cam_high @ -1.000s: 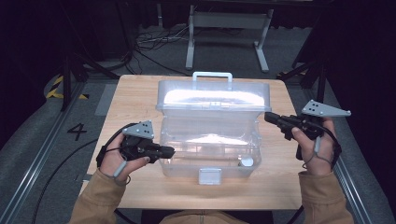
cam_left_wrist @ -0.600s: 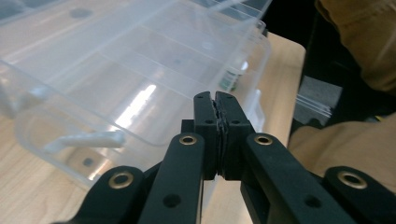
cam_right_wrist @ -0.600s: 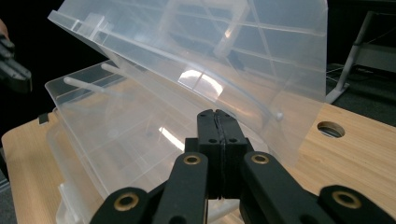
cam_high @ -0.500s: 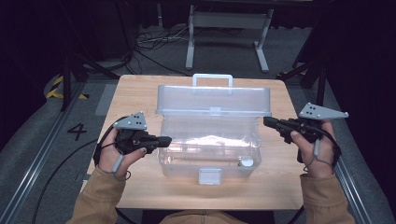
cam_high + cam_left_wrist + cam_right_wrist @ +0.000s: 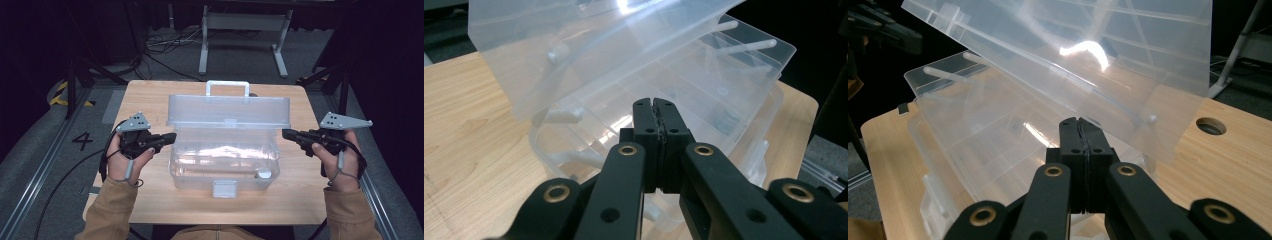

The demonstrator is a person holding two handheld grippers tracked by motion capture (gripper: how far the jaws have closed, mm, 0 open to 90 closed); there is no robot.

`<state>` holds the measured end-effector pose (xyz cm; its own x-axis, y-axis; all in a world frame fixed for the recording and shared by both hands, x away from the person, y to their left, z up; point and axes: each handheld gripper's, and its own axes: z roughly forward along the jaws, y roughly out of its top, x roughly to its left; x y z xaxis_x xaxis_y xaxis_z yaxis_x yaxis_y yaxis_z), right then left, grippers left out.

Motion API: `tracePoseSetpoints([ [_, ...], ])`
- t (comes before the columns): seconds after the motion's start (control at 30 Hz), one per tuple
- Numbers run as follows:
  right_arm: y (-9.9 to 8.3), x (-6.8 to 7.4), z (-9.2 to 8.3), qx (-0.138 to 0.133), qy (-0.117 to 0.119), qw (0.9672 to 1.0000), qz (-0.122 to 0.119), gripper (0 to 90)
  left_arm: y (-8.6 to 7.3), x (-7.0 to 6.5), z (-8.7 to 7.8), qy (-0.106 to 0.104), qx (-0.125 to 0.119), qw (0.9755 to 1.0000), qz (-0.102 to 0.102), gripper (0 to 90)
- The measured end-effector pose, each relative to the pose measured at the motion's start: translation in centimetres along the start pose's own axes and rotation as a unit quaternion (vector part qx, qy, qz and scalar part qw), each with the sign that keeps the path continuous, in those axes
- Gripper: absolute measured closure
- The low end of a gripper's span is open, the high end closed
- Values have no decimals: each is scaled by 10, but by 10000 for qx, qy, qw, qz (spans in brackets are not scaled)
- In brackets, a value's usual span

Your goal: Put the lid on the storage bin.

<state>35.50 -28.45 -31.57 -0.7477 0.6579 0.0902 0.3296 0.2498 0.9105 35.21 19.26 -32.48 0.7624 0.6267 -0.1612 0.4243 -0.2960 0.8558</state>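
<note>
High view: a painted "4" (image 5: 82,140) marks the grey floor left of my wooden table (image 5: 150,97), and the clear plastic toolbox (image 5: 223,165) sits mid-table with its lid (image 5: 228,111) raised and handle (image 5: 227,88) at the far side. My left gripper (image 5: 170,138) rests just beside the box's left wall, my right gripper (image 5: 287,133) near its right wall. Both have their jaws pressed together on nothing.

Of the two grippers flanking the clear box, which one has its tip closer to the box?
The left gripper: in the high view its shut tip nearly meets the clear box's left end, under the raised lid. The right gripper stays off the right end with a visible gap.
</note>
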Motion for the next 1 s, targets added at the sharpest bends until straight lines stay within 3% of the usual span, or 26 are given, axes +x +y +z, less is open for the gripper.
tracePoseSetpoints([
  [0.67,-4,5,-3,437,148,9989,1,900,0,6,2,-24,86,9997,-207,899],
  [1.0,-4,6,-4,666,242,9975,29,900,0,4,1,-72,352,9992,-178,899],
])
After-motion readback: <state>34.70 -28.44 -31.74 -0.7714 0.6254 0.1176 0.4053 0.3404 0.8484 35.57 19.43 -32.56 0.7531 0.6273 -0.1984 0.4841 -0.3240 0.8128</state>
